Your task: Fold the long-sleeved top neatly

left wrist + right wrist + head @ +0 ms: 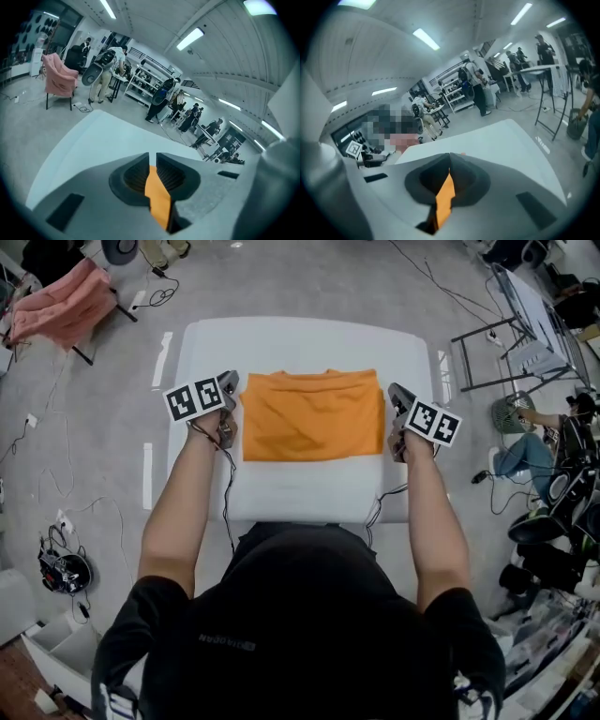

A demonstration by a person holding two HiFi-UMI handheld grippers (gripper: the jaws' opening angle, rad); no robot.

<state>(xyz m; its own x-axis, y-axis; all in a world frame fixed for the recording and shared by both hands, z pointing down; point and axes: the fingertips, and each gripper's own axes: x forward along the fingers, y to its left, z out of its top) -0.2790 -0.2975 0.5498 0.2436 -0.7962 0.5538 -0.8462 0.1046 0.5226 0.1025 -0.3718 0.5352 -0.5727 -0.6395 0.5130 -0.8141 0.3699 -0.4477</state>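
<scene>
While people [105, 70] stand about at benches further off, the white table [291, 493] sits on the grey floor [94, 474] with the orange top [314, 418] lying on its middle, folded to a neat rectangle, neckline at the edge away from the person. At the top's left edge the left gripper [231, 382] has its jaws drawn narrow with a strip of the orange cloth nipped between them. At the right edge the right gripper [396, 395] is clamped tight on the cloth in the same way.
</scene>
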